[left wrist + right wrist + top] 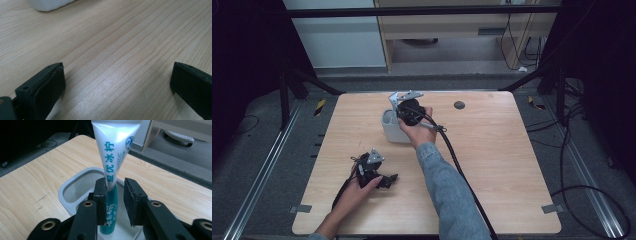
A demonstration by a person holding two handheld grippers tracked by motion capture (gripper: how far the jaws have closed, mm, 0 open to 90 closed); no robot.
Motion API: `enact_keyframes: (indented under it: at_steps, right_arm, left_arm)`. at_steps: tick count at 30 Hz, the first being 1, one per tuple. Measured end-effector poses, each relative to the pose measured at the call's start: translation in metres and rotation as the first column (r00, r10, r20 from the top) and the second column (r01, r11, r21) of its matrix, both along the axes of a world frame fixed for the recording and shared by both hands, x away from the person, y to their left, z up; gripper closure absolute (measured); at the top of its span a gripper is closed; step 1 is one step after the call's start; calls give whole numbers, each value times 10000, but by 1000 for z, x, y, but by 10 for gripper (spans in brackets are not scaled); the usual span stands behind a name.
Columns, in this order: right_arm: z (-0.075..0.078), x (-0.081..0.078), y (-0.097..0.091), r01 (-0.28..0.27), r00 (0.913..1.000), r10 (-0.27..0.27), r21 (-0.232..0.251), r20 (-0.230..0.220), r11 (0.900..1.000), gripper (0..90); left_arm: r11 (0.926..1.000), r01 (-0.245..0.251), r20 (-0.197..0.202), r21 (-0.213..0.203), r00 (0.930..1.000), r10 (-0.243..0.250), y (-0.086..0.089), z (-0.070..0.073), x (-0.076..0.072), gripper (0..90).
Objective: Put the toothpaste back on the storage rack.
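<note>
A white and teal toothpaste tube (115, 152) stands upright, crimped end up, in a white oval holder (75, 180) with two compartments. My right gripper (115, 183) reaches over the holder with the tube between its jaws. The left pad (101, 195) lies against the tube and the right pad (130, 200) stands clear of it, so the gripper is open. In the high view the right gripper (402, 111) hangs over the holder (391, 131) at the table's middle back. My left gripper (388, 180) rests on the wood near the front left, open (116, 77) with nothing between its jaws.
The wooden table (492, 165) carries a small dark round spot (459, 105) at the back right. A black cable (462, 170) trails from the right gripper toward the front edge. The holder's base (50, 5) lies beyond the left gripper's jaws.
</note>
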State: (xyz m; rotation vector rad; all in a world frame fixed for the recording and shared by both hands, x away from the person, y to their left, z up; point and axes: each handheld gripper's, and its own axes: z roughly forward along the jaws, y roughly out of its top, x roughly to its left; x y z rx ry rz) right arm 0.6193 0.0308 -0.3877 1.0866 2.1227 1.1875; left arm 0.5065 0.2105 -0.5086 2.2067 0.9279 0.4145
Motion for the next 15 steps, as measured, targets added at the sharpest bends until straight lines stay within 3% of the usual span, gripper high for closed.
enact_keyframes:
  at_steps: [15]
  right_arm:
    - [13, -16, -24, 80, 9999, -77, -235, 120, 9997, 673]
  left_arm:
    - [10000, -9, 2, -8, 10000, 9, 0, 0, 0, 0]
